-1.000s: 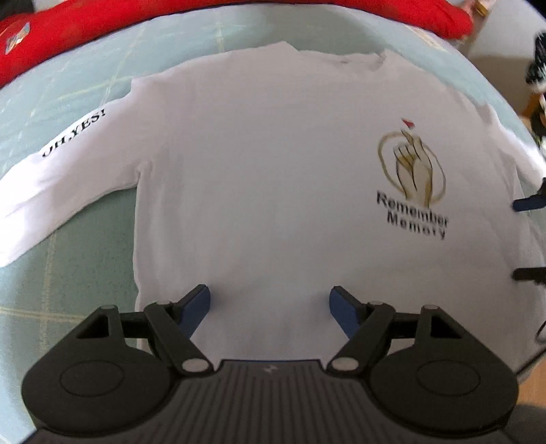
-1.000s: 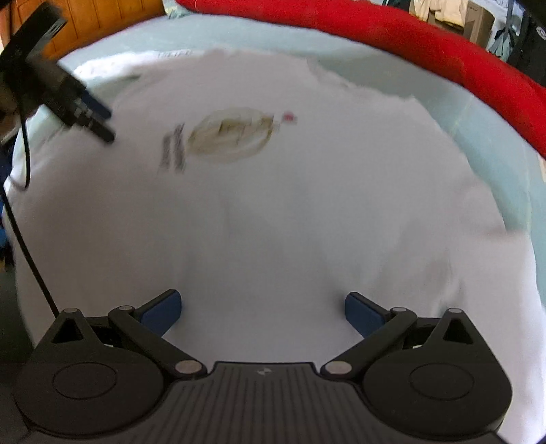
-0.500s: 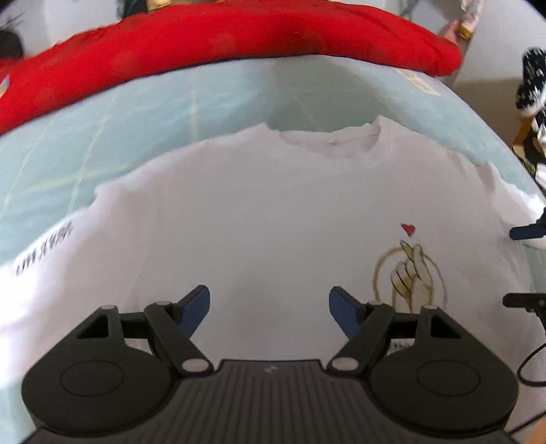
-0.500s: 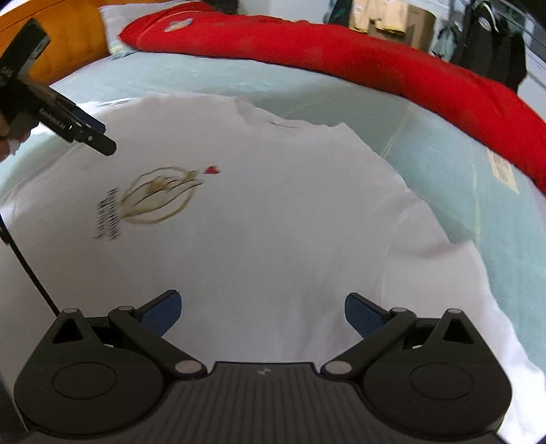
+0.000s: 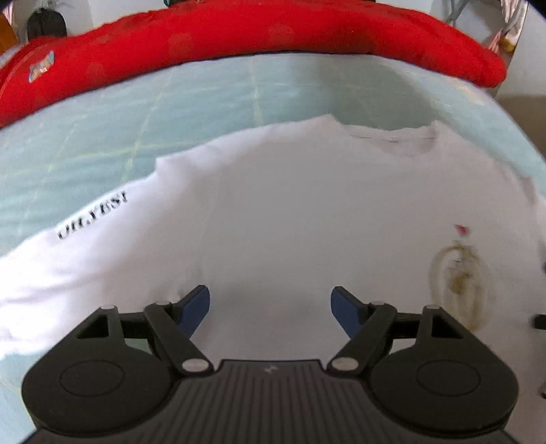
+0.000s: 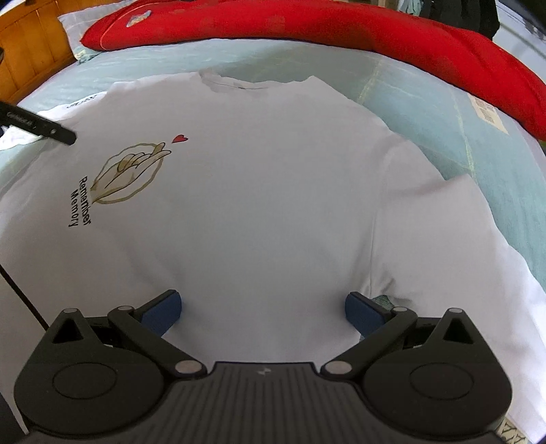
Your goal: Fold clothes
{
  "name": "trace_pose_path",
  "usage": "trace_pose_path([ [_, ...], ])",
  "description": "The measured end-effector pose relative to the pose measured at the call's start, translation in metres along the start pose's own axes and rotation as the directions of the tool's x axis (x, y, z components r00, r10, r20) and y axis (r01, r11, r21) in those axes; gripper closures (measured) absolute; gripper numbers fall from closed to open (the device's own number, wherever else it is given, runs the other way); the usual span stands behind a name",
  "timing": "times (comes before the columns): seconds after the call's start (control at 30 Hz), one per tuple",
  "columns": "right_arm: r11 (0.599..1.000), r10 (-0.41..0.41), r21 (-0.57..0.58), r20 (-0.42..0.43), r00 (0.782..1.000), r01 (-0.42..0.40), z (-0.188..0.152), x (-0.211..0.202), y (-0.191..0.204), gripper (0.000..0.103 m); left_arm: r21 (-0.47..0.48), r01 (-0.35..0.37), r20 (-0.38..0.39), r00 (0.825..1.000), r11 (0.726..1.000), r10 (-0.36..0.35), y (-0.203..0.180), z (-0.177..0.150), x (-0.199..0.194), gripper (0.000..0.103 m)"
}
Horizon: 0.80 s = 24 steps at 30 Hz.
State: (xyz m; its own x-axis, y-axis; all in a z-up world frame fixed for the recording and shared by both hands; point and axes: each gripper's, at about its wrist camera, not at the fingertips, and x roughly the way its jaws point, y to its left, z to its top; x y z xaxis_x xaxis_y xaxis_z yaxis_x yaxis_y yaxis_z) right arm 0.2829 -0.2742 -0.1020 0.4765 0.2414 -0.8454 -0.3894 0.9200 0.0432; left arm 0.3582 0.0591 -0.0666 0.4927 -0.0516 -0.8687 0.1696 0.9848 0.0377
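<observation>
A pale green checked bedsheet (image 6: 426, 102) is bordered at 12 o'clock by a red quilt (image 6: 341, 27). A smooth white T-shirt (image 6: 273, 188) is spread flat beneath the left gripper (image 5: 269, 304) and right gripper (image 6: 262, 307); both are held released, nothing grasped.

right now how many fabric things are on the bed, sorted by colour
white: 1, the t-shirt spread flat, print side up
red: 1, the bulky quilt along the far edge
pale green: 1, the bed sheet under both
total: 3
</observation>
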Motion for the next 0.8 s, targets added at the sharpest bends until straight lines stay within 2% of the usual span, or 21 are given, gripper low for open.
trace_pose_path([
  [0.1, 1.000, 0.001, -0.002, -0.008, 1.000, -0.001, 0.001, 0.001, -0.001, 0.000, -0.079, 0.022, -0.022, 0.999, 0.997, -0.024, 0.015, -0.009, 0.002, 0.024],
  [0.3, 1.000, 0.006, -0.006, -0.007, 1.000, -0.006, 0.000, 0.000, -0.002, 0.000, -0.112, 0.003, -0.077, 0.997, 0.994, -0.011, 0.017, -0.026, -0.022, 0.024],
  [0.43, 1.000, 0.005, -0.006, -0.005, 1.000, -0.005, 0.000, 0.000, -0.001, 0.000, -0.129, -0.013, 0.006, 1.000, 0.992, 0.014, 0.023, -0.002, -0.034, 0.024],
  [0.53, 1.000, 0.013, -0.013, 0.006, 1.000, -0.013, -0.002, 0.000, -0.002, 0.000, -0.178, 0.000, 0.080, 0.997, 0.984, 0.014, 0.035, 0.025, -0.024, 0.024],
  [0.6, 1.000, 0.016, -0.015, 0.005, 1.000, -0.016, -0.002, 0.000, -0.002, 0.000, -0.195, 0.037, 0.108, 0.994, 0.980, -0.016, 0.040, 0.040, -0.007, 0.024],
  [0.67, 1.000, 0.015, -0.016, 0.002, 1.000, -0.015, -0.001, 0.000, -0.002, 0.000, -0.211, 0.108, 0.093, 0.992, 0.972, -0.090, 0.043, 0.052, 0.012, 0.025],
  [0.73, 1.000, 0.009, -0.017, 0.000, 1.000, -0.009, -0.001, 0.000, -0.001, 0.000, -0.218, 0.154, 0.118, 0.984, 0.964, -0.131, 0.048, 0.060, 0.026, 0.024],
  [0.8, 1.000, 0.000, -0.016, 0.006, 1.000, 0.000, -0.002, 0.000, 0.000, 0.000, -0.230, 0.132, 0.110, 0.988, 0.964, -0.109, 0.056, 0.067, 0.042, 0.024],
])
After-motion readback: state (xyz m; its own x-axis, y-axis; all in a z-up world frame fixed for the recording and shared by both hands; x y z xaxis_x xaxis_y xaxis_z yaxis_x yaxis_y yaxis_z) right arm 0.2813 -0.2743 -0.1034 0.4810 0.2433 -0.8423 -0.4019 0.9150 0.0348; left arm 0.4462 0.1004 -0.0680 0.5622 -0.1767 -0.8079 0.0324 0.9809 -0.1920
